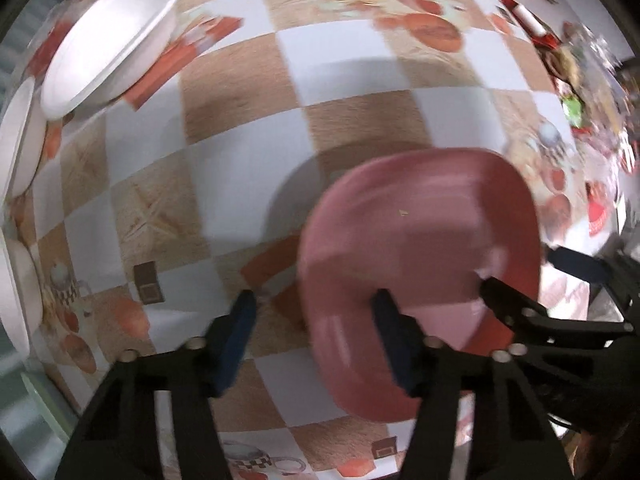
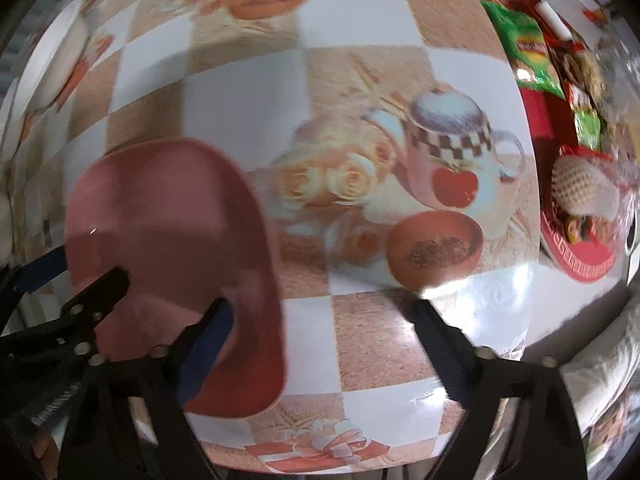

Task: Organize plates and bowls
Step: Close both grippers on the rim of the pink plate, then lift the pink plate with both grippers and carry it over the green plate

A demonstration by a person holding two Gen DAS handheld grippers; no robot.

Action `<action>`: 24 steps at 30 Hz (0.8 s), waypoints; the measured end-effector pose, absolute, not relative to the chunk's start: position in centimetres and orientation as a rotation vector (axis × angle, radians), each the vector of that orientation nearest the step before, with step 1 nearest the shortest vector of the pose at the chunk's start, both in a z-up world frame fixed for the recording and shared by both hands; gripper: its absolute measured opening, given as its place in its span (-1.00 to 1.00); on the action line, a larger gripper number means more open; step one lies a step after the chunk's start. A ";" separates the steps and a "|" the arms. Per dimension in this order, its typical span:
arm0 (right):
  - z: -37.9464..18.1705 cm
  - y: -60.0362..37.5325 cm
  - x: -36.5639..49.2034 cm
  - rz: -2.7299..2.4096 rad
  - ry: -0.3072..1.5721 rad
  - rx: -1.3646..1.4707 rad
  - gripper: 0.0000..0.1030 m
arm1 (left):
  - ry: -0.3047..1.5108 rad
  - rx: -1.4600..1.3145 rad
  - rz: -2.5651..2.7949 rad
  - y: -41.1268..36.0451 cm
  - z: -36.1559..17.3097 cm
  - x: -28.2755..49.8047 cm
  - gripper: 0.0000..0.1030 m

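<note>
Plate (image 1: pixel 420 240), pink, sits low and right of centre in the left wrist view and low left in the right wrist view. It is blurred in both. A grey shadow spreads on the cloth (image 1: pixel 240 168) past its upper left edge; whether the plate rests flat or is raised, cannot tell.

Left gripper (image 1: pixel 316 296): fingers apart, pointing down at the table. Its right finger (image 1: pixel 394 340) lies over the plate's inner left side, and the left finger stands out over bare cloth. The rim runs between them, with a clear gap on the outer side. No clamp seen.

Right gripper (image 2: pixel 322 304): fingers apart, wider than the left's. Its left finger (image 2: pixel 208 344) overlaps the plate's right rim and the right finger stands well out over the checked cloth. The rim is between them, not pinched.

Each camera catches the other gripper at the far side of the plate, one finger over the pink surface and one blue pad beyond the edge.

White bowls (image 1: pixel 112 36) are at the upper left of the left wrist view, near the table's edge and well apart from the plate. More white rims show down the left border, partly cut off.

Red tray (image 2: pixel 580 256) is at the right edge of the right wrist view, loaded with green packets (image 2: pixel 524 48) and other items too blurred to name.

Cloth is checked tan and white, with a printed teapot, roses and bowls.
</note>
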State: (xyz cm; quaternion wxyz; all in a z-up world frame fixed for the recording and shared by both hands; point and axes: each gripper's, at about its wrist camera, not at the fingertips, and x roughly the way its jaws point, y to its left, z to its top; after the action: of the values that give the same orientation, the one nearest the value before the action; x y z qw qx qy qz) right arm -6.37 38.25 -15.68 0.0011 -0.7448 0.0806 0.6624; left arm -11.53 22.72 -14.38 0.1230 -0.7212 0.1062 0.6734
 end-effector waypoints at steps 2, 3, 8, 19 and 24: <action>-15.4 37.7 -6.5 2.104 0.241 -2.346 0.25 | 0.301 -2.088 1.943 23.3 -14.1 -11.5 -0.26; -15.2 37.5 -6.5 2.126 0.239 -2.344 0.16 | 0.297 -2.086 1.932 23.6 -14.1 -11.4 -0.35; -14.8 37.6 -6.4 2.147 0.332 -2.332 -0.50 | 0.294 -2.100 1.915 23.5 -14.2 -11.2 -0.47; -14.7 34.7 -3.3 2.083 0.484 -2.454 -0.51 | 0.354 -2.095 1.925 19.3 -13.4 -8.6 -0.50; -14.2 32.2 -2.5 2.080 0.480 -2.501 -0.51 | 0.351 -2.107 1.934 17.3 -12.8 -7.6 -0.50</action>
State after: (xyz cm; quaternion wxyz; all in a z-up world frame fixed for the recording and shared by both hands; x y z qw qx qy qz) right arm -2.51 32.17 -14.22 -0.0733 -0.7587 0.1455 0.6308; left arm -7.57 17.27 -12.83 0.1295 -0.7251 0.1209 0.6654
